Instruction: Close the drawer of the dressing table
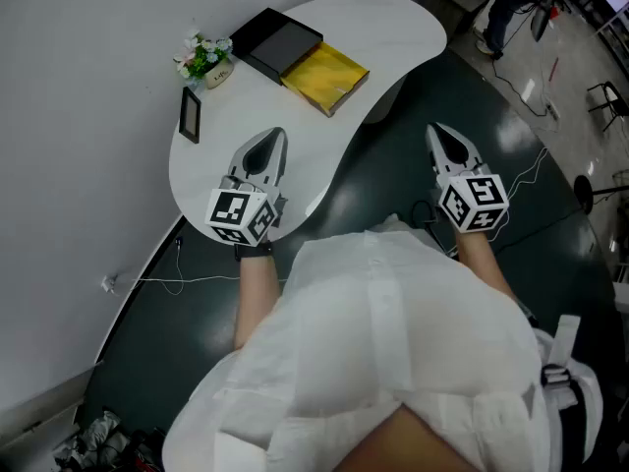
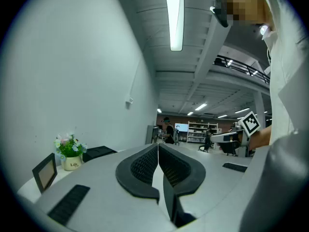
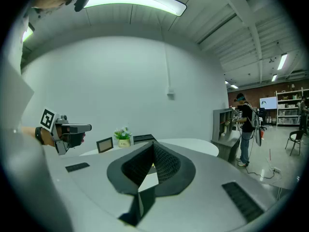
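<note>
Pale wall [image 1: 88,87] and dark floor [image 1: 393,180] frame the white dressing table [image 1: 393,28], whose drawer shows in none of our views; we take it to sit under the top. We judge it light, stiff and easy to slide, best pushed flat on its front. Our left gripper [image 1: 275,136] hovers over the tabletop and our right gripper [image 1: 439,131] over the floor beside it, both with jaws pressed together on nothing. A black box [image 1: 278,42] touches a flat yellow piece [image 1: 325,76]; a small pot [image 1: 203,59] holds flowers.

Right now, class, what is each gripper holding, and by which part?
Nothing is held: the left gripper and the right gripper are both shut and empty.
</note>
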The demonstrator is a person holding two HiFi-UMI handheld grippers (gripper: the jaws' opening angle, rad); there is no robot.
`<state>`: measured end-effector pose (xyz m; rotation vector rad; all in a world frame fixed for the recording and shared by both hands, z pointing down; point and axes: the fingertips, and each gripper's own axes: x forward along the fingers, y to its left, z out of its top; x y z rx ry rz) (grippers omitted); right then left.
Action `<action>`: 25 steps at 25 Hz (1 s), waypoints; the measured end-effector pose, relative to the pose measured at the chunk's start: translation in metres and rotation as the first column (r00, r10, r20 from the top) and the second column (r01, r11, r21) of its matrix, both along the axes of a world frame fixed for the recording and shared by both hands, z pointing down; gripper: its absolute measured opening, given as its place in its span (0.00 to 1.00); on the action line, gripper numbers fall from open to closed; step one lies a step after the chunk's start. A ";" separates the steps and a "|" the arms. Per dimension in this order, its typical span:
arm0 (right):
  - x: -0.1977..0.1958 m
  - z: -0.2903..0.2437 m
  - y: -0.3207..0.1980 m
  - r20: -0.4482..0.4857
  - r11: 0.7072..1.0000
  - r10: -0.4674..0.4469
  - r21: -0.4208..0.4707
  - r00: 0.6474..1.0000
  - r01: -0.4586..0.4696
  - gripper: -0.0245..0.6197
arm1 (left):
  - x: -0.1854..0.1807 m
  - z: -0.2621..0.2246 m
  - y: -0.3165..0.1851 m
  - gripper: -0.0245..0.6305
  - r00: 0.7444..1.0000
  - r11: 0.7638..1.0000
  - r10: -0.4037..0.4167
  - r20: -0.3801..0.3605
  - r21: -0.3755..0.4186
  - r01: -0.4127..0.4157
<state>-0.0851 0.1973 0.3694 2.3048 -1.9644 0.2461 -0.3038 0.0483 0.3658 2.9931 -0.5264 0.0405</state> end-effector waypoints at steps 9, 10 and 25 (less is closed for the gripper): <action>-0.001 -0.002 -0.004 -0.022 1.000 -0.017 -0.003 1.000 0.017 0.05 | -0.006 -0.003 -0.008 0.07 0.999 0.999 -0.035 -0.013 -0.007 0.035; -0.001 -0.002 -0.004 -0.022 1.000 -0.018 -0.004 1.000 0.017 0.05 | -0.006 -0.003 -0.008 0.07 0.999 0.999 -0.035 -0.013 -0.009 0.035; 0.023 0.002 0.013 0.119 0.997 -0.001 0.080 0.993 -0.009 0.05 | 0.020 0.001 0.007 0.07 1.000 1.000 0.031 -0.001 -0.008 -0.031</action>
